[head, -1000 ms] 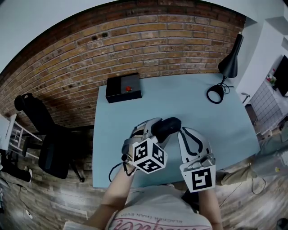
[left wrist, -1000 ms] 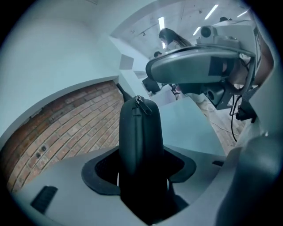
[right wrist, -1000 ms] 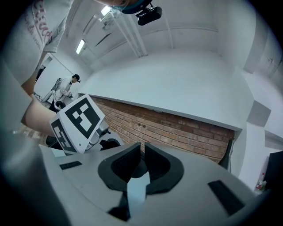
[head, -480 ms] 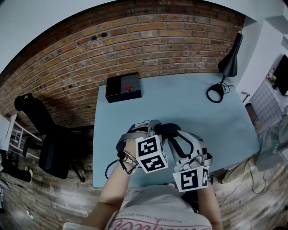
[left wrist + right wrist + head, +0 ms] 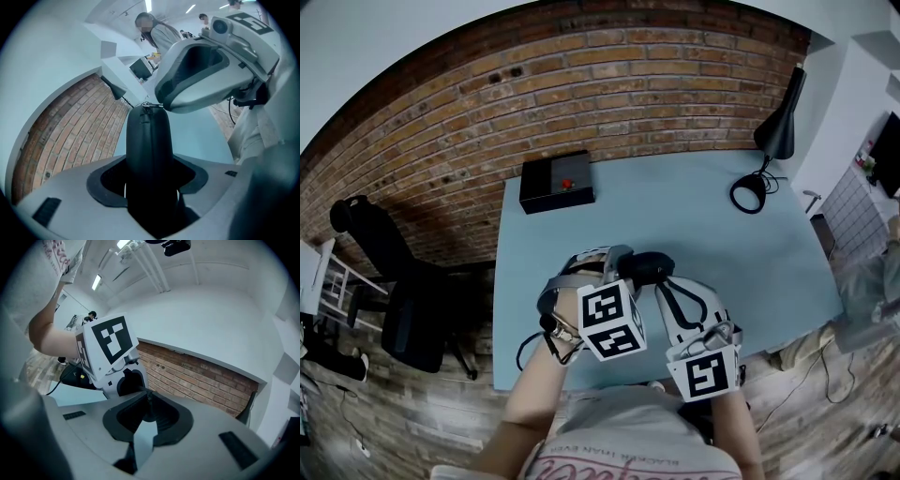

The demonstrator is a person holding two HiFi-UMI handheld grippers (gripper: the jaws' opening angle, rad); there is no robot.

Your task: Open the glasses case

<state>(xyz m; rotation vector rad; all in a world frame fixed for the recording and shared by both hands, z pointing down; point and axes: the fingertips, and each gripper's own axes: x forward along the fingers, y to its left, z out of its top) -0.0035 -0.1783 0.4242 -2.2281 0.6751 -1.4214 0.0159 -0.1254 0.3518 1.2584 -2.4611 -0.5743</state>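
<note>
I am clamping the glasses case (image 5: 149, 140) across its middle in my left gripper (image 5: 149, 171), above the worktop's (image 5: 703, 216) near edge. My right gripper's (image 5: 148, 401) jaws have just been closing and are nipping its far end. Dark, smooth, rounded: I am judging it a light, stiff, slippery shell, best gripped at the seam.

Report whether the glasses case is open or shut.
Shut: in the left gripper view the glasses case has its halves together, seam closed.
</note>
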